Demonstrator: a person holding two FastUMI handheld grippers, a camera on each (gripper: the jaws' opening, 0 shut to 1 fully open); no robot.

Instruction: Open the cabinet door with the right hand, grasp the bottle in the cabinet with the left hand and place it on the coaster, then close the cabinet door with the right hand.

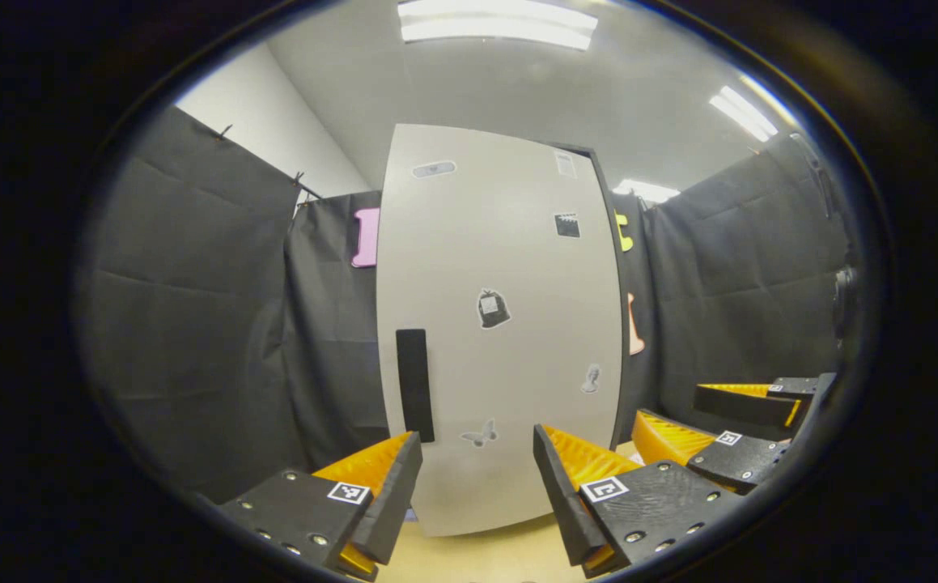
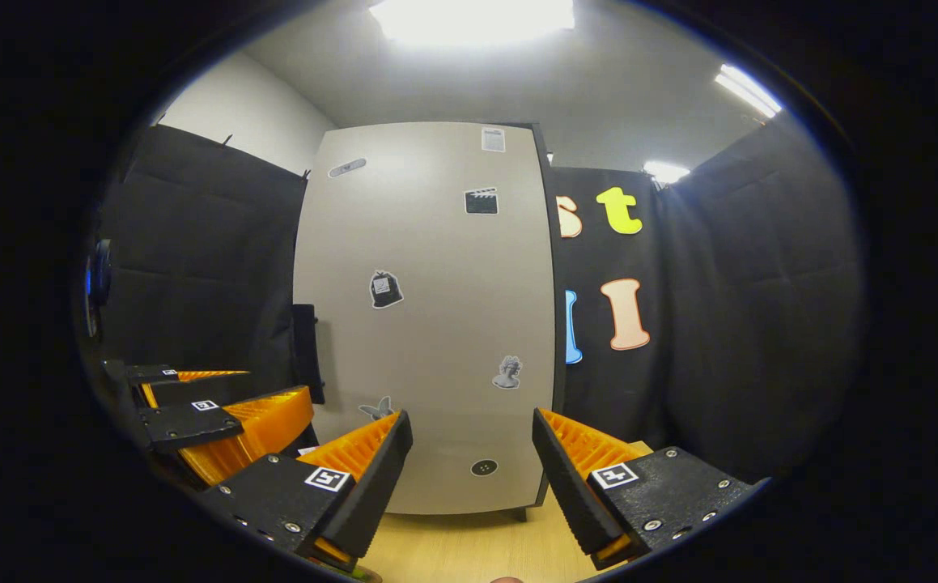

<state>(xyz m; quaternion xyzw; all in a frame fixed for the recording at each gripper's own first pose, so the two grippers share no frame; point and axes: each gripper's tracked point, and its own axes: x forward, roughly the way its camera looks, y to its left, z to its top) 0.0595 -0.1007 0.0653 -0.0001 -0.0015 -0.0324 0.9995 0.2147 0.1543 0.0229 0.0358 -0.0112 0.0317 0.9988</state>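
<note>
Facing the closed cabinet door (image 1: 501, 324) (image 2: 424, 316), left tool (image 1: 477, 478) and right tool (image 2: 473, 465) both spread, empty.

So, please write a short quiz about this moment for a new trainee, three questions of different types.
1. True or false: the cabinet door is shut.
2. Multiple choice: the black handle sits on the door's A) left edge, B) right edge, C) top edge, as the left gripper view shows it.
3. Fill in: the right gripper has its fingers ____ and holds nothing.

Key: 1 true; 2 A; 3 open. The left gripper is also open and empty, facing the door.
</note>
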